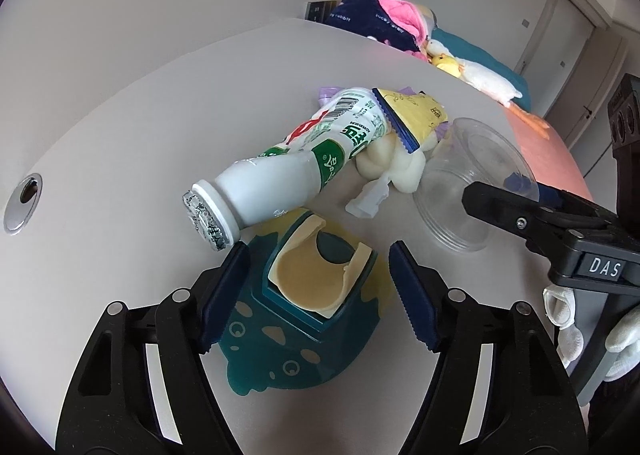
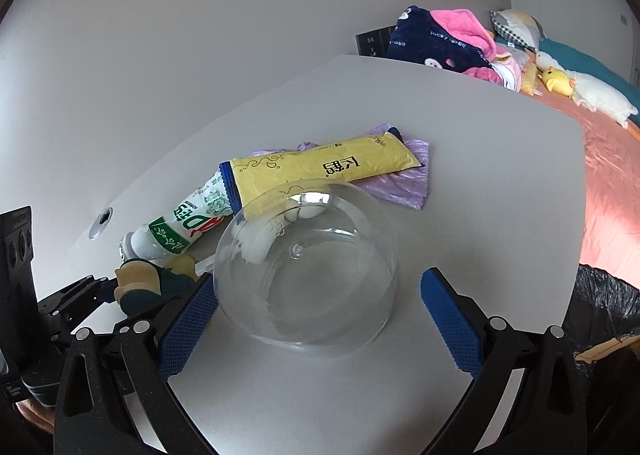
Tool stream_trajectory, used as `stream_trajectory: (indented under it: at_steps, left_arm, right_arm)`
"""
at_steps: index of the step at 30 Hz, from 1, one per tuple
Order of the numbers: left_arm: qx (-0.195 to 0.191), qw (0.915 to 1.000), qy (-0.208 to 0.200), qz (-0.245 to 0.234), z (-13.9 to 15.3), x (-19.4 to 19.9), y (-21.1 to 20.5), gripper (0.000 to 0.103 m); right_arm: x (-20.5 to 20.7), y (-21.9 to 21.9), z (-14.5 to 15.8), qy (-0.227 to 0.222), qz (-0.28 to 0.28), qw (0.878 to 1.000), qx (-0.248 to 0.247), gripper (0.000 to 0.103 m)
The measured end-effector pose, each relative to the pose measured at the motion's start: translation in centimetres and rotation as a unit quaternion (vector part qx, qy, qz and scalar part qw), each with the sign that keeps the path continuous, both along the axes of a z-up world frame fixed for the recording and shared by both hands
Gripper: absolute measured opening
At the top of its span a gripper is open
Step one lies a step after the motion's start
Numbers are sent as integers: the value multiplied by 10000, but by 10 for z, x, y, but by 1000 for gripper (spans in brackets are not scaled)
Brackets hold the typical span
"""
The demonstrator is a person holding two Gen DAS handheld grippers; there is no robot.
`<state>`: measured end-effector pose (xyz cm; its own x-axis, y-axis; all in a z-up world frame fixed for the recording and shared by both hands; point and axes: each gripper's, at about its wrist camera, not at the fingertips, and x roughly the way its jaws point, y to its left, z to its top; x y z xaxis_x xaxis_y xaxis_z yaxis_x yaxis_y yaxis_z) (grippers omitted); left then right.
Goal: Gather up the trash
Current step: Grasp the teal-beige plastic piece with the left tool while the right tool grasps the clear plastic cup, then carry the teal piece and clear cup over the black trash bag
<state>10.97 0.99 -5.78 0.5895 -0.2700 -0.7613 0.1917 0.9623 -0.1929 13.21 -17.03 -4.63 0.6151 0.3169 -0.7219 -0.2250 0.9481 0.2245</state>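
Clutter covered the middle of the pale grey desk: a white plastic milk bottle with a green-and-red label and torn foil top lay on its side, its neck just above the left gripper's pads. Across its far end rested a yellow snack wrapper with a blue serrated edge, itself lying on a crumpled lilac plastic bag. A cream-coloured lumpy soft item sat between the bottle and a clear plastic dome-shaped cup lying on its side. Beyond the desk lay a bed with a salmon-pink sheet, piled navy and pink clothes and a white goose plush toy. A black bin liner showed at the right edge of the right wrist view.

A flattened teal-and-cream paper cup sleeve with a cartoon print lay flat on the desk directly between the fingers of the left gripper, which pointed steeply down; its blue pads stood apart on either side of the sleeve and did not visibly press it. The right gripper also angled down, jaws spread wide around the clear cup, with its left pad right beside the wall and the right pad apart. A white-gloved hand held the right gripper's handle.
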Motion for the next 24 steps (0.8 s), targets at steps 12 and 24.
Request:
stream_trajectory:
  at_steps: [12,24]
  left_arm:
    - [54,9999,13,108,1,3,2,59]
    - [-150,9998,59,74,2,6,-1,50]
  right_arm:
    - [14,12,-11,125,-134,9993,-332,86]
    - [-6,-7,6,-43,-261,9995,-144,86]
